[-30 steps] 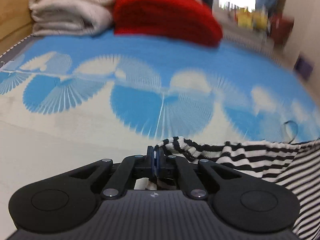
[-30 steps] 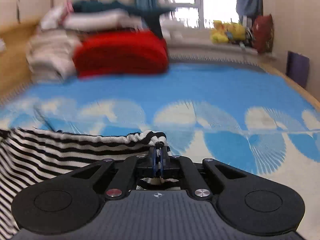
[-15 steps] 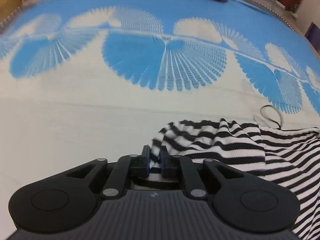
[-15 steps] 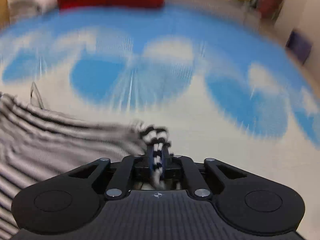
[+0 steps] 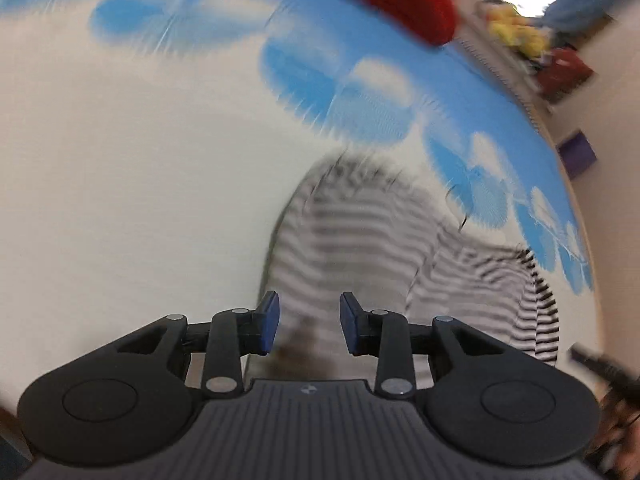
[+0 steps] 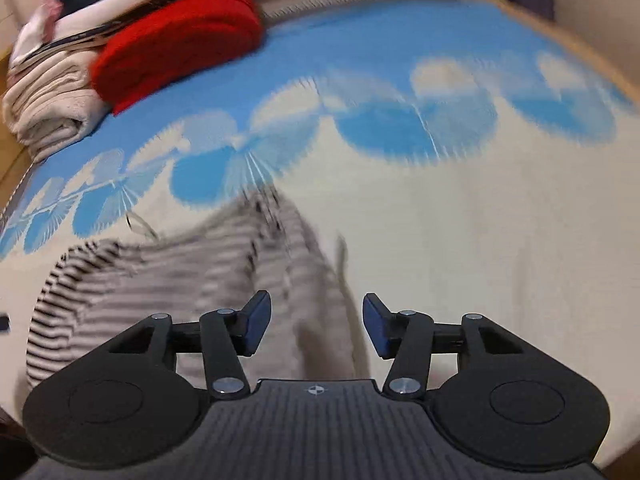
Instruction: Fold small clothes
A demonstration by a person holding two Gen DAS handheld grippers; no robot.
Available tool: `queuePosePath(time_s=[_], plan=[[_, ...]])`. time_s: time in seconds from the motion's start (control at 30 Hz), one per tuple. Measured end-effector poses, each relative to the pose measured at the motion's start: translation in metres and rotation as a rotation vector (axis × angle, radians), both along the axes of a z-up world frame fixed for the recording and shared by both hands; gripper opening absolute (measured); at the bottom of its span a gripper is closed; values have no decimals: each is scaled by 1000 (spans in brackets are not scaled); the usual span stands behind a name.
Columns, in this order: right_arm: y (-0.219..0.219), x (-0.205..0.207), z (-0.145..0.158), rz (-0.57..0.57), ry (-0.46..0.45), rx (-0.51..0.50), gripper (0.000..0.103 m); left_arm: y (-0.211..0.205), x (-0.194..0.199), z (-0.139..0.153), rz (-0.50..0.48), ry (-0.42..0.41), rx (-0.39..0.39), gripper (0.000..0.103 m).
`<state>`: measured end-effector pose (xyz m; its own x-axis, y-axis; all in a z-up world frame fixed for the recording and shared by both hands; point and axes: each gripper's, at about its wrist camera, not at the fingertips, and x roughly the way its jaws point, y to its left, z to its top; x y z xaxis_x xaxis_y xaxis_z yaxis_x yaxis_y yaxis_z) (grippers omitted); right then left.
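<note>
Lying crumpled on the blue-and-white bedspread (image 5: 120,184), the black-and-white striped garment (image 5: 360,240) sits just ahead of both grippers — blurred, so its folds are hard to read. The left gripper (image 5: 309,326) has its jaws spread wide and holds nothing, the stripes running from 12 toward 3 o'clock. The right gripper (image 6: 316,328) gapes wider still, also empty, with the garment (image 6: 160,280) toward 10 o'clock. A red blanket (image 6: 180,40) and what seems a pile of pale folded linens (image 6: 48,92) sit at 11 o'clock.

Right claw (image 6: 316,328) spread wide above blurred striped garment (image 6: 168,280) lying on blue-and-white bedspread (image 6: 460,220); red cushion (image 6: 180,48) beyond.
</note>
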<state>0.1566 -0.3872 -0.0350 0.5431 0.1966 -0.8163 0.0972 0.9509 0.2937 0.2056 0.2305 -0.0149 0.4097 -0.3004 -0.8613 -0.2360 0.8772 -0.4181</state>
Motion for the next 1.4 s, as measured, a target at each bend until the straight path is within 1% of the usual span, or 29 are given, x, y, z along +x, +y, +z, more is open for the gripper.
queuePosePath(time_s=[0.03, 0.07, 0.13, 0.2, 0.23, 0.3, 0.37, 0.47, 0.53, 0.57, 0.6, 0.63, 0.67, 0.73, 0.77, 0.8, 0.83, 0.87, 0.97, 1.0, 1.03, 1.07, 1.1, 1.17, 1.2, 1.23, 1.27, 1.33, 1.4], plan=[[-4, -2, -12, -8, 84, 23, 53, 3, -3, -7, 19, 45, -20, 37], [-6, -7, -19, -16, 126, 42, 52, 4, -4, -9, 15, 47, -10, 37], [-8, -14, -21, -10, 116, 49, 52, 3, -5, -17, -9, 79, 23, 38], [-6, -18, -27, 12, 149, 28, 52, 2, -4, -30, -29, 154, 29, 38], [-6, -20, -31, 17, 177, 33, 52, 1, -4, -33, -40, 169, 34, 38], [-2, -22, -34, 49, 202, 38, 52, -4, -5, -36, -73, 175, 32, 38], [7, -24, -37, 92, 207, 9, 52, -7, -5, -41, -94, 196, 39, 38], [16, -26, -42, 140, 243, -36, 52, -16, -6, -47, -130, 219, 84, 37], [20, -28, -42, 155, 240, -56, 50, -20, -8, -48, -161, 205, 107, 32], [20, -29, -41, 159, 237, -51, 45, -23, -8, -47, -178, 191, 108, 10], [19, -30, -39, 162, 231, -43, 26, -25, -9, -45, -191, 177, 103, 2], [17, -31, -36, 166, 215, -30, 17, -25, -10, -41, -193, 154, 101, 2], [13, -34, -31, 161, 185, -18, 11, -22, -12, -32, -182, 106, 101, 1], [-1, -36, -14, 113, 90, 48, 9, -14, -19, -8, -135, -15, 132, 1], [-11, -39, -5, 74, 35, 97, 8, -8, -24, 0, -110, -49, 150, 1], [-20, -42, 2, 44, 0, 129, 7, -5, -27, 3, -92, -51, 168, 1], [-24, -44, 4, 36, -6, 119, 6, -4, -30, 1, -84, -24, 186, 1], [-23, -45, 1, 47, 14, 79, 6, -4, -30, -7, -93, 30, 202, 1], [-14, -44, -23, 101, 153, -18, 4, -14, -30, -29, -163, 167, 259, 1], [-12, -43, -31, 113, 196, -38, 4, -20, -30, -34, -196, 195, 283, 1], [-9, -43, -39, 127, 238, -55, 4, -23, -30, -35, -217, 200, 301, 1], [-6, -44, -41, 140, 249, -68, 4, -27, -29, -34, -230, 197, 311, 1], [-4, -44, -41, 151, 246, -80, 5, -29, -28, -31, -228, 180, 309, 2], [-2, -44, -36, 136, 227, -92, 9, -31, -24, -18, -200, 95, 298, 5], [-3, -42, -32, 119, 209, -105, 11, -29, -24, -8, -182, 37, 285, 13], [-4, -44, -25, 96, 174, -127, 16, -29, -22, 1, -164, -15, 266, 17], [-4, -45, -17, 80, 128, -142, 18, -30, -23, 8, -153, -59, 232, 21], [-3, -43, -6, 77, 48, -114, 19, -45, -18, 17, -173, -124, 157, 21], [4, -42, 1, 123, -12, -44, 20, -60, -15, 23, -226, -160, 122, 21]])
